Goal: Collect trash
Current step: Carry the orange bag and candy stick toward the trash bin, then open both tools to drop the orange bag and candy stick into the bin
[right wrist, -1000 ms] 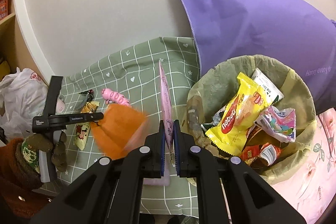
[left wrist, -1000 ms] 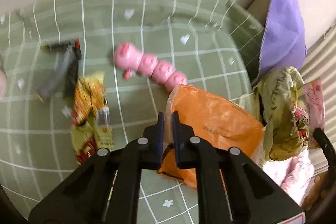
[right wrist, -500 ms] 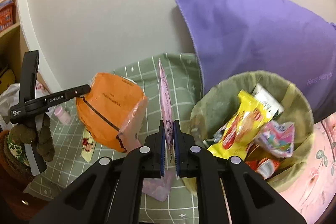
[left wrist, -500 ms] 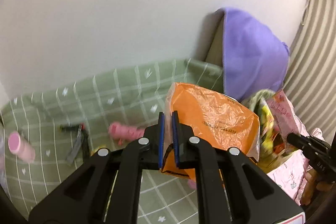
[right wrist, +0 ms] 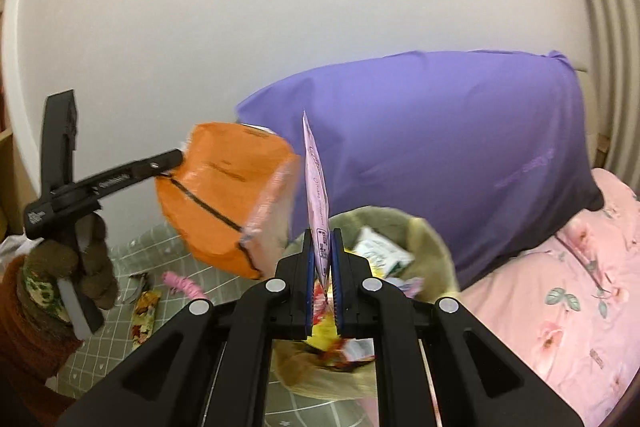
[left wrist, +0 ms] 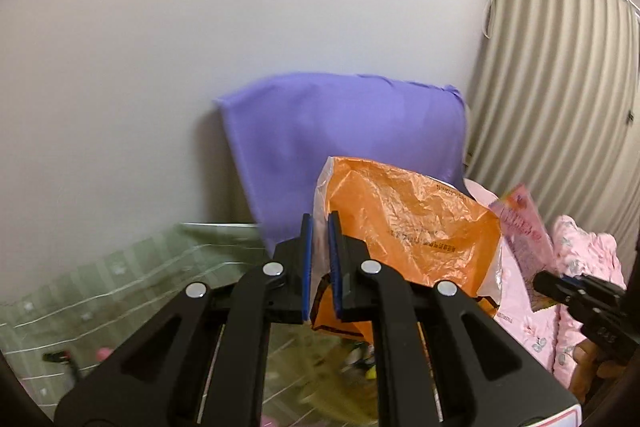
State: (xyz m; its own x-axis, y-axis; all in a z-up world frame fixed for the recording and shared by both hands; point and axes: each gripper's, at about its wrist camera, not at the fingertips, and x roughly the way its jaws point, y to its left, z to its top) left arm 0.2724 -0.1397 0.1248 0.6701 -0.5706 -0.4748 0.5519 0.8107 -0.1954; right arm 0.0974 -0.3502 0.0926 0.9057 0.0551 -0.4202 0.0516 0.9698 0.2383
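My left gripper (left wrist: 319,227) is shut on the edge of an orange plastic bag (left wrist: 404,223) and holds it up in the air. In the right wrist view the left gripper (right wrist: 176,158) holds the orange bag (right wrist: 224,195) left of and above the trash bin (right wrist: 404,227). My right gripper (right wrist: 322,243) is shut on a thin pink wrapper (right wrist: 316,183) that stands upright just above the bin, which holds several snack wrappers. The pink wrapper also shows in the left wrist view (left wrist: 524,227).
A purple pillow (right wrist: 440,147) leans on the wall behind the bin. A pink floral quilt (right wrist: 568,303) lies to the right. On the green checked cloth (right wrist: 132,259) lie a pink toy (right wrist: 182,283) and a yellow snack wrapper (right wrist: 144,311).
My left gripper has lifted the orange bag off the cloth and swung it up and right toward the bin. My right gripper has risen a little with the pink wrapper.
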